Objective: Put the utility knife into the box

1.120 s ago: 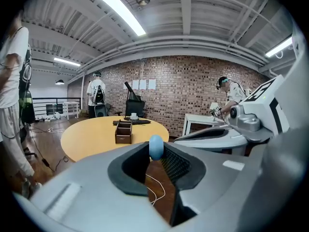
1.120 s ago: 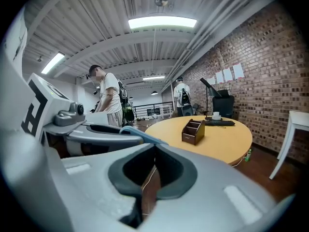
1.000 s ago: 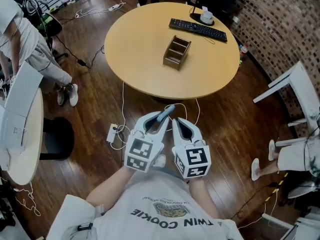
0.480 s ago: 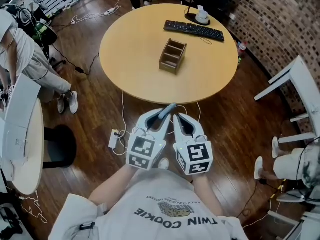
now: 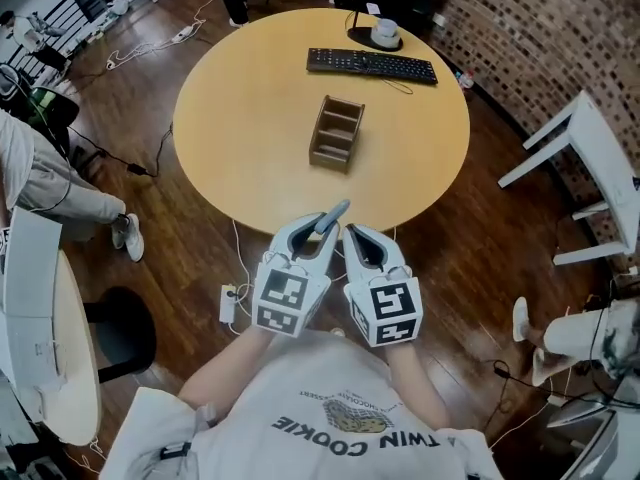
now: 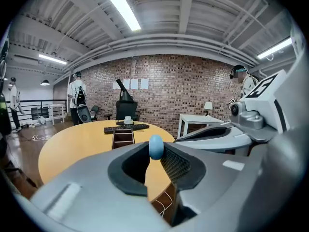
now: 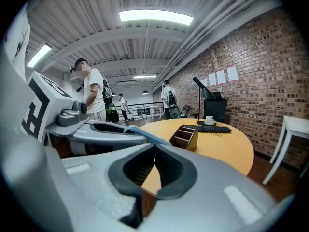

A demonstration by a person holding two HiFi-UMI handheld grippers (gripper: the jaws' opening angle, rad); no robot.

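Observation:
The utility knife, blue-grey, sticks out forward from my left gripper, which is shut on it; its rounded blue end shows between the jaws in the left gripper view. My right gripper sits close beside the left one, shut with nothing in it. From the right gripper view the knife shows as a blue strip to the left. Both grippers hover at the near edge of the round wooden table. The brown compartmented box stands mid-table, ahead of both grippers.
A black keyboard and a white cup on a black base lie at the table's far side. A power strip with cables lies on the floor below. A white table stands right, another white desk left, with a person beside it.
Both grippers have moved forward together toward the table, and their tips now reach its near edge. The knife stays in the left gripper. The box looks nearer.

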